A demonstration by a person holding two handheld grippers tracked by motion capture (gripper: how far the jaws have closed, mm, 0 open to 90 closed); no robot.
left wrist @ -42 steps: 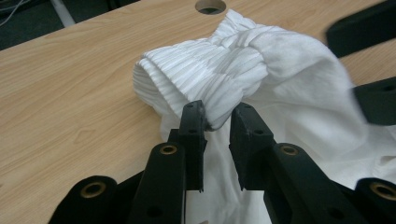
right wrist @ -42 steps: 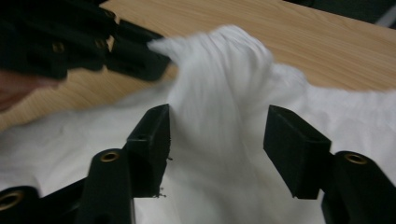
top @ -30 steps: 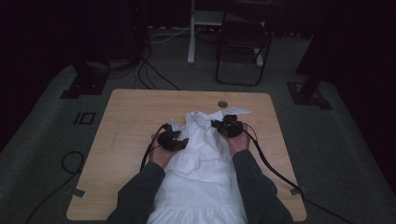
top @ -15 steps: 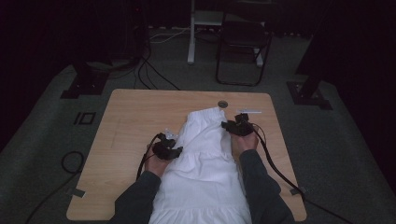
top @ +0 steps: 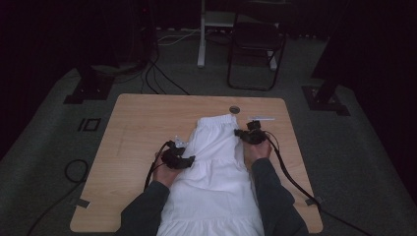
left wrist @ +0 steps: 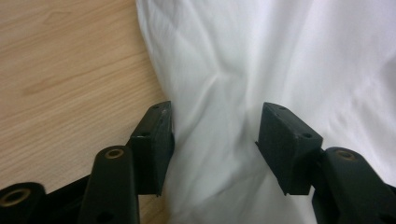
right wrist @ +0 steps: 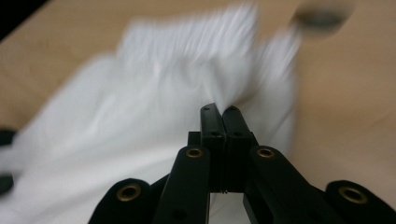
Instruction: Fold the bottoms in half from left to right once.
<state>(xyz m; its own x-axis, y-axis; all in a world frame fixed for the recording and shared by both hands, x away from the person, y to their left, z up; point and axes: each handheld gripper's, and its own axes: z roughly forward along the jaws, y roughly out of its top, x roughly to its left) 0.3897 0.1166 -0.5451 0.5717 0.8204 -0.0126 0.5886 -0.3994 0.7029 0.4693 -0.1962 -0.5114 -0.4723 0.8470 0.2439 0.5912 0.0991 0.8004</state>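
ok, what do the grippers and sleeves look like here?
Both grippers, left gripper and right gripper, are black, each with two blocky jaws on link arms with brass-coloured pivot rings. A black cable trails from each. The person wears dark grey long sleeves.

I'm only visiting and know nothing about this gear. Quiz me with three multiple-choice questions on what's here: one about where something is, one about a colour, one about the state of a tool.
1. Where does the small round hole in the table sit?
A. near the far edge
B. at the near left corner
C. under the person's elbow

2. What colour is the garment?
A. red
B. white
C. dark blue

3. How do the left gripper jaws stand?
A. pressed shut
B. apart, with cloth lying between them
C. holding a cup

Answers:
1 A: it lies just beyond the garment's far end.
2 B: it is plainly white in all views.
3 B: the left gripper view shows a wide gap over white cloth.
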